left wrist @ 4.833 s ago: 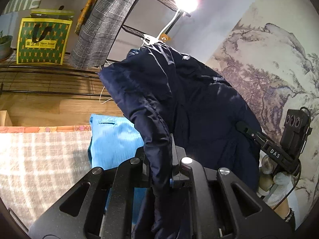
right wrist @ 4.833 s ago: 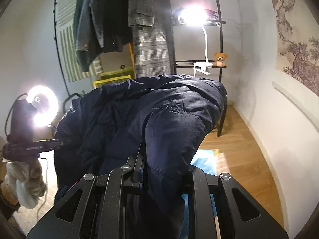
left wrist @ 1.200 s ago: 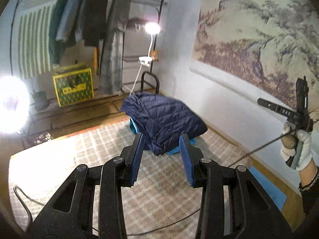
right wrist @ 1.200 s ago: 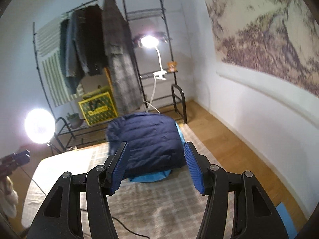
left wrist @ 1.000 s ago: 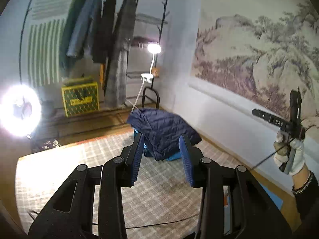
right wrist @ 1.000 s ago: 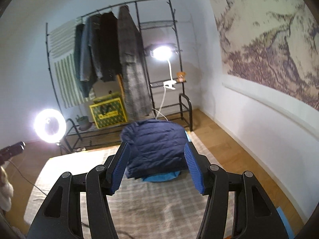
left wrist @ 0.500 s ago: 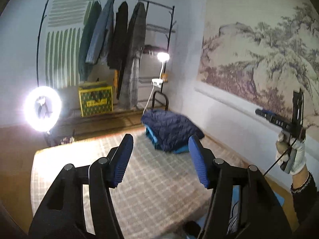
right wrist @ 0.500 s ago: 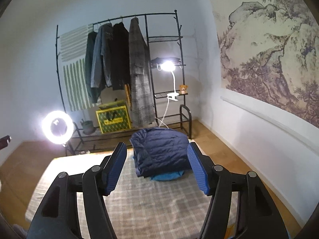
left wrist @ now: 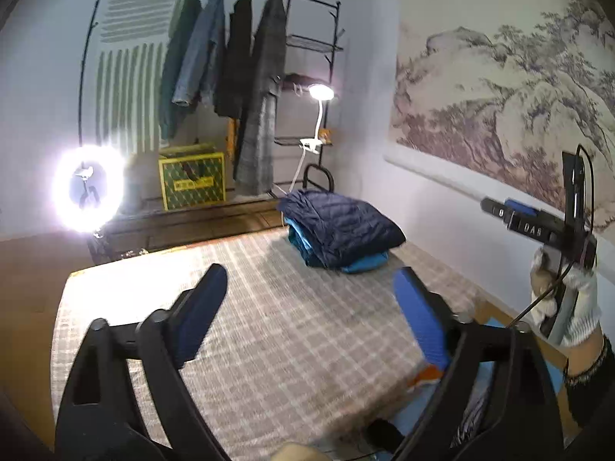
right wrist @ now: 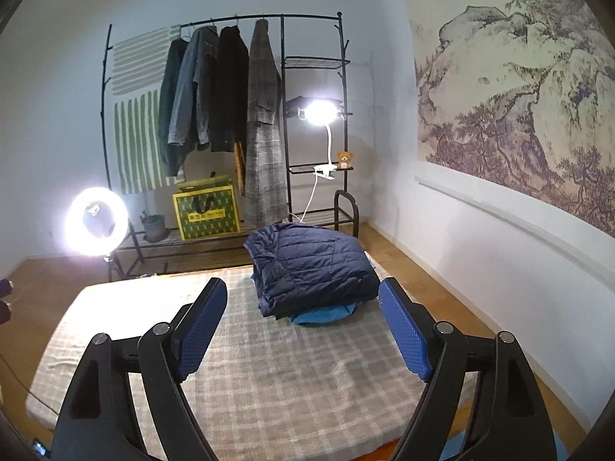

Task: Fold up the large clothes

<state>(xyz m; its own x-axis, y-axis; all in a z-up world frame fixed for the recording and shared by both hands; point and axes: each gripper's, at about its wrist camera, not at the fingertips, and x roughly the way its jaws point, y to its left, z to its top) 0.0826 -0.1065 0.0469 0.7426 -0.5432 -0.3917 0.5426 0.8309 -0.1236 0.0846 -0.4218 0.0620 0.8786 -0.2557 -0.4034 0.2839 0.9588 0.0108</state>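
1. The left tongs (left wrist: 307, 299) are spread wide and hold nothing; they hang high above the checked mat (left wrist: 269, 326), well apart from the clothes.
2. The right tongs (right wrist: 303, 307) are also wide apart and empty, raised over the near half of the mat.
3. The navy jacket (right wrist: 307, 265) lies folded at the far end of the mat, toward its right side, resting on a folded blue garment (right wrist: 326, 315) whose edge peeks out beneath.
4. As I judge it, this fold is finished and the step in hand is to draw back and fetch the next large garment, perhaps from the clothes rack (right wrist: 230, 96).
5. To do it well, keep both tongs spread and lifted so no finger snags the quilted cloth or drags the stack out of square.
6. Lay the next garment flat on the bare near part of the mat, well apart from the stack, before making any fold.
7. The jacket's long axis seems to run from the near edge toward the far rack, slightly slanted in the left view.
8. Its rounded folded edge faces left, and its layered open edges face the near side; which end holds the collar I cannot tell.
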